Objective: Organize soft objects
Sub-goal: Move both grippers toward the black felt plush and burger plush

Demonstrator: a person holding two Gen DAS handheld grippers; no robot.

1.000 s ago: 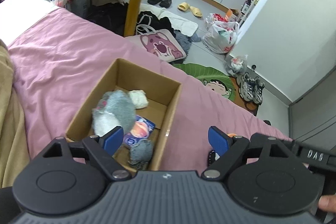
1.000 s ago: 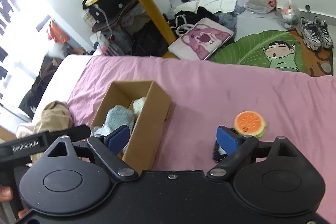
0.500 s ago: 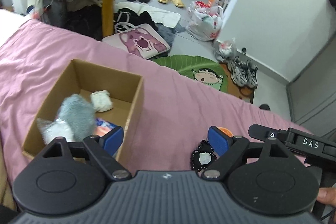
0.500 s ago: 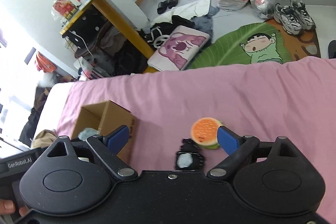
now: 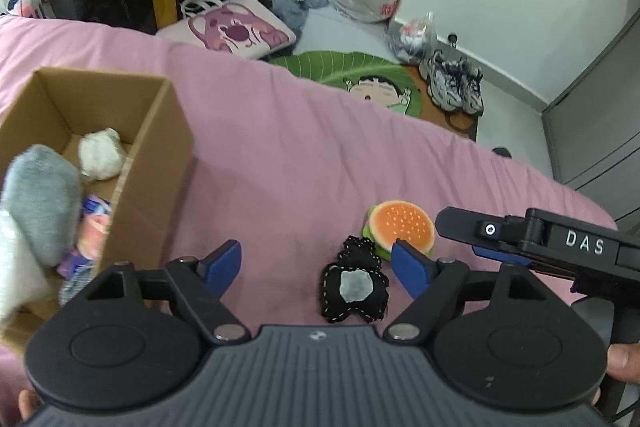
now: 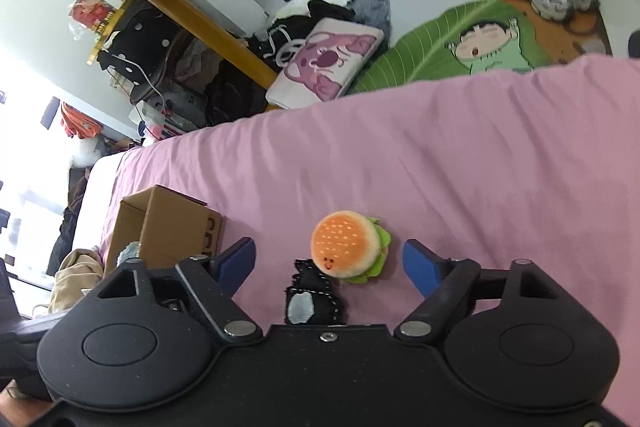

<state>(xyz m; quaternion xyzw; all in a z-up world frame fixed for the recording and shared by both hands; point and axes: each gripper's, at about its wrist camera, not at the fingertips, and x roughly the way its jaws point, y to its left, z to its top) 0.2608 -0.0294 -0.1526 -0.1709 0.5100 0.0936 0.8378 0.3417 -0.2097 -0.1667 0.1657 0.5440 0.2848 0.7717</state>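
- The left gripper (image 5: 318, 263) has its blue-padded fingers (image 5: 224, 261) spread wide, holding nothing.
- Between those fingers, nearer the right one, a black plush toy (image 5: 354, 287) with white stitching and a grey patch lies on the pink bedsheet (image 5: 304, 147).
- Just past the right fingertip of the left gripper sits a burger plush (image 5: 400, 227), orange bun on top with green felt at its edge; it touches the black toy's far end.
- Left of the left finger stands an open cardboard box (image 5: 156, 163) on the bed. Inside are a grey plush (image 5: 42, 195), a small white plush (image 5: 100, 155) towards the far corner, and a colourful printed item (image 5: 94, 227) that is partly hidden.
- The right gripper (image 6: 330, 263) also has its fingers (image 6: 418, 265) spread apart and empty.
- In the right wrist view the burger plush (image 6: 346, 247) lies between the fingers, slightly ahead of the tips, and the black plush toy (image 6: 312, 299) lies closer in, against the burger's near edge and partly hidden by the gripper body.
- The cardboard box (image 6: 168, 227) is beyond the left finger of the right gripper, with the grey plush (image 6: 128, 253) showing at its open top.
- In the left wrist view the right gripper's body (image 5: 540, 241), marked "DAS", reaches in from the right, just beside the burger plush; a fingertip of the person's hand (image 5: 620, 361) shows at the lower right edge.
- Beyond the bed, on the floor, lie a green leaf-shaped cartoon rug (image 6: 472, 43), a pink bear cushion (image 6: 326, 61) and a pair of sneakers (image 5: 454, 83).
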